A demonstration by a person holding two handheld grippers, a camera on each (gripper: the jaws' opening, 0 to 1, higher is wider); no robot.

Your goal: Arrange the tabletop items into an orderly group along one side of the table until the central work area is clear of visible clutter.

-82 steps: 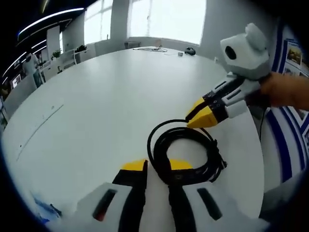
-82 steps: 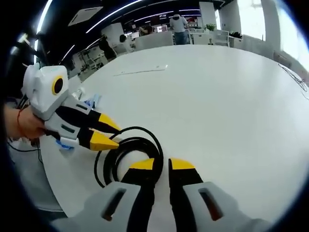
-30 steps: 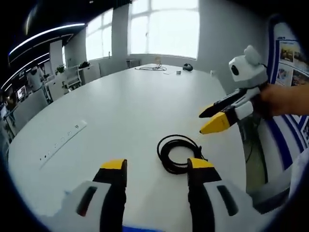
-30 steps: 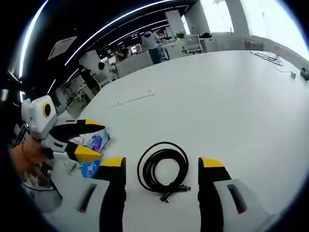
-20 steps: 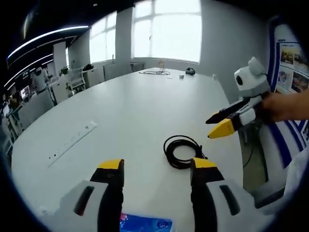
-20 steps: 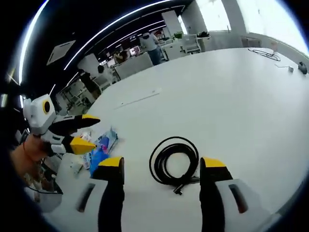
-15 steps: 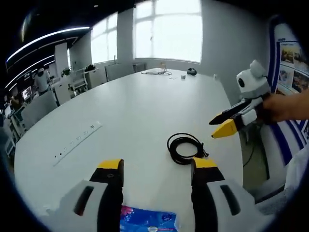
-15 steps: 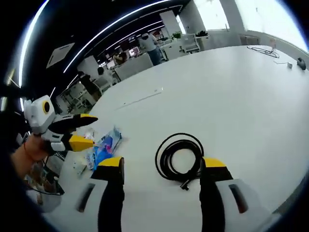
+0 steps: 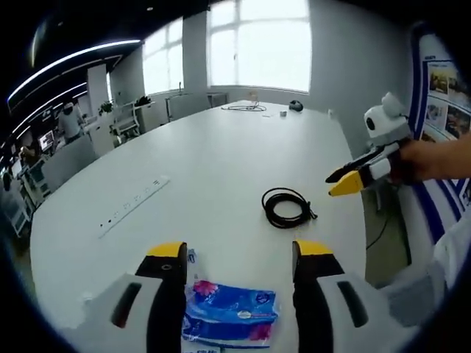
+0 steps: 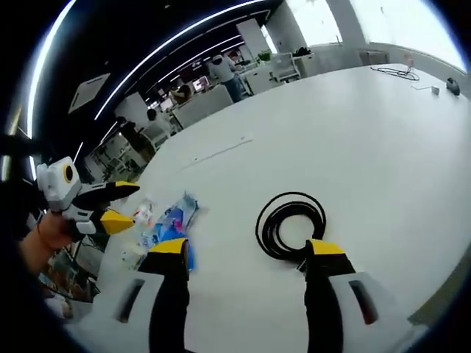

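Observation:
A black coiled cable lies loose on the white round table; in the right gripper view the cable sits just beyond my right jaw tip. A blue tissue pack lies between my left gripper's open jaws, near the table edge. My right gripper is open with nothing in it. It enters the left gripper view from the right, held by a hand, hovering right of the cable. In the right gripper view the left gripper hovers beside the tissue pack.
A white power strip lies left of centre on the table, also far off in the right gripper view. Thin cables and a small dark object sit at the far end. Small white packets lie by the tissue pack. People stand at desks beyond.
Both grippers were nearly shut at the coiled cable; both have opened and drawn back from it. The cable lies loose farther off. The tissue pack has come into view.

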